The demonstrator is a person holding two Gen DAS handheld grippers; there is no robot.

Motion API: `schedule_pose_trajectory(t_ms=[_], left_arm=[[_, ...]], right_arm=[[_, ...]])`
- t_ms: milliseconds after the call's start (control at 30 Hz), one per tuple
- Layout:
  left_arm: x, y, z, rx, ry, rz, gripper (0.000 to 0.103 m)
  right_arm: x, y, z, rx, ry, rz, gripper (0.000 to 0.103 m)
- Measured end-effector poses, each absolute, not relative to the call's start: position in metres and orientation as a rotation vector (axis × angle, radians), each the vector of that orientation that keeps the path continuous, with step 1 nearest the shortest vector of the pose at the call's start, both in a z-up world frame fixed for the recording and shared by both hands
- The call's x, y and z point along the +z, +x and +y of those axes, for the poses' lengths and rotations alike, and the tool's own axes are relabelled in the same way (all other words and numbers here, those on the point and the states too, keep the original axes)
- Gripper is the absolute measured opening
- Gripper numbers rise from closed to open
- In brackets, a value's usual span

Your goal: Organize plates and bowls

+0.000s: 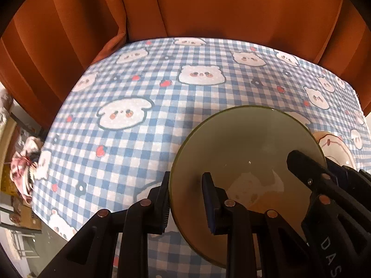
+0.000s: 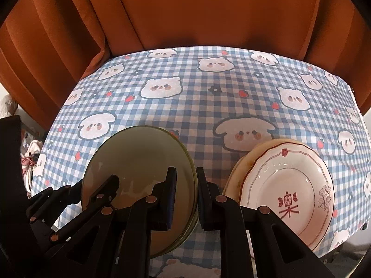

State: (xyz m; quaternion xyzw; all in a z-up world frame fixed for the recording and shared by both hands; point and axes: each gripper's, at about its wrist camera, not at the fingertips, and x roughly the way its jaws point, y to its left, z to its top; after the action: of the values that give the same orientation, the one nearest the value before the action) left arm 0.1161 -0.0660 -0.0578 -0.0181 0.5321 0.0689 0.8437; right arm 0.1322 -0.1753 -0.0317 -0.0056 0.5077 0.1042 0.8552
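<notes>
A translucent green glass bowl [image 1: 243, 153] sits on the checkered tablecloth, and in the right wrist view [image 2: 139, 162] it looks stacked on another like it. My left gripper [image 1: 185, 199] straddles its left rim, one finger outside, one inside, with a gap. My right gripper [image 2: 186, 197] straddles its right rim closely; firm contact is unclear. The right gripper's finger [image 1: 306, 169] shows inside the bowl in the left view. A stack of white plates with red floral pattern [image 2: 285, 190] lies to the right, its edge in the left view [image 1: 334, 146].
The table with blue checkered cartoon tablecloth [image 2: 208, 106] has an orange curtain [image 2: 185, 11] behind it. Cloth and clutter [image 1: 23, 169] lie off the table's left edge.
</notes>
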Motion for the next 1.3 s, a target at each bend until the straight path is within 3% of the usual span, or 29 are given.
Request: schedule_pose_trajectory(t_ms=[267,567,600,667,800,967,1300], left_arm=[[-0.060,0.113,-0.068,0.168,-0.024,1.111,0.023],[-0.063,0.111,-0.062,0.106,-0.063,1.130,0.040],[-0.064,0.111,-0.062,0.098,-0.059,1.131,0.045],[-0.065,0.112,-0.062,0.069,-0.058,1.138,0.053],[-0.066,0.114,-0.060,0.009,-0.059,1.149,0.058],[-0.063,0.115,-0.056,-0.081,-0.045,1.160,0.068],[-0.072,0.115,-0.043,-0.173,-0.069,1.210,0.078]], right_arm=[[-0.032,0.129,-0.174,0.237,-0.037,1.037,0.020],[-0.032,0.127,-0.175,0.201,-0.029,1.030,0.020],[-0.033,0.127,-0.174,0.190,-0.030,1.040,0.023],[-0.039,0.126,-0.178,0.167,0.002,1.073,0.041],[-0.040,0.122,-0.181,0.098,0.022,1.082,0.045],[-0.038,0.115,-0.181,0.020,0.062,1.107,0.061],[-0.042,0.103,-0.179,-0.064,0.148,1.162,0.070]])
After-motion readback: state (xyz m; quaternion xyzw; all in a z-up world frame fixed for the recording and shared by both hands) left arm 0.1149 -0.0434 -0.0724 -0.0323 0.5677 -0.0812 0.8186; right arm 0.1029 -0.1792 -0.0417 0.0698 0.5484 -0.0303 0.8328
